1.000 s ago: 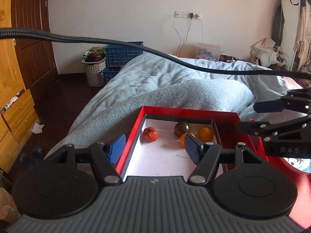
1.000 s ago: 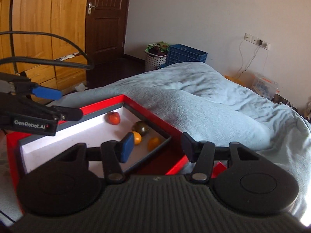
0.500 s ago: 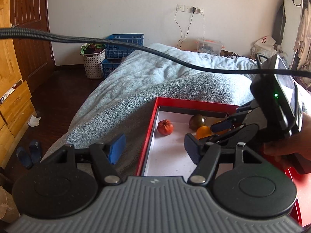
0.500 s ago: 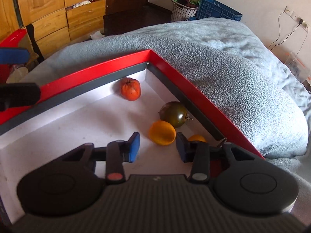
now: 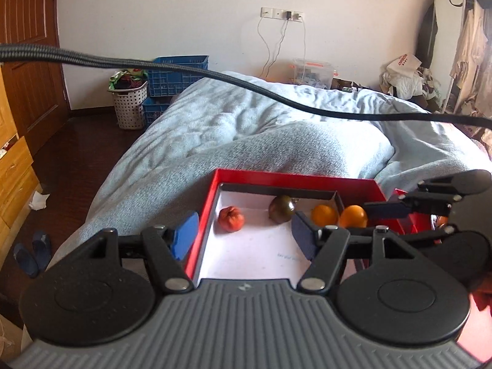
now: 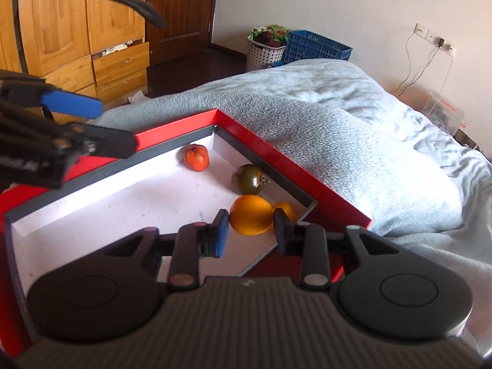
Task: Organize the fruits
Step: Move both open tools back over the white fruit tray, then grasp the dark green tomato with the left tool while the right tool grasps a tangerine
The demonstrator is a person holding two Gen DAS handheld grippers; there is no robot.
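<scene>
Fuzzy grey-blue blanket [image 6: 323, 141] on a bed, with a glossy red box [image 6: 276, 150] on it, white inside. Four round fruits in there: a red one [image 6: 196, 157], a dark green one [image 6: 249, 179] and two oranges. The right gripper [image 6: 251, 230] is clamped on the nearer orange [image 6: 250, 218]; the other [image 6: 284, 209] sits just behind it. The left gripper [image 5: 243, 235] hangs wide with nothing in it, near the box's edge.

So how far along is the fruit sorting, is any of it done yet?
Barely begun, it seems. All four fruits are within the red box: the red fruit, the dark green one and a small orange one lie loose. In hand: the right gripper is shut on the large orange fruit. The left gripper is open and empty. Where the fruits go is not shown.
</scene>
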